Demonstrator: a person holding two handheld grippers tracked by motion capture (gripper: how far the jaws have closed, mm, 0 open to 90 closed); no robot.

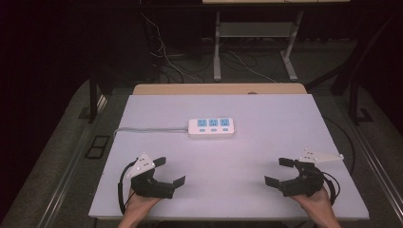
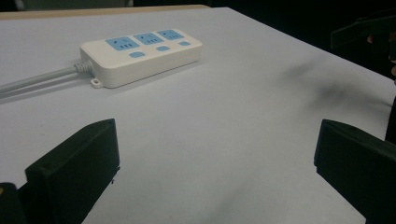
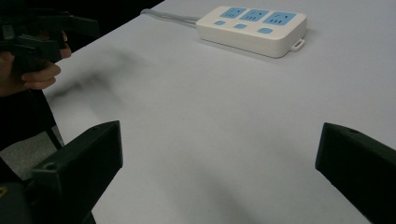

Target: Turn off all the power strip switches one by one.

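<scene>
White table (image 1: 218,190), dark room, power strip (image 1: 211,127)

Dim room, white table (image 1: 294,118), tangled floor cables (image 1: 166,57)

White surface (image 1: 266,142) mid-frame. Power strip (image 1: 211,127) at centre, slightly above middle, three blue sockets up, grey cable (image 1: 147,129) running left to surface edge. Left gripper (image 1: 172,171) at lower left, jaws spread wide, nothing between. Right gripper (image 1: 279,171) at lower right, jaws likewise apart, empty. Both well apart from power strip.
</scene>
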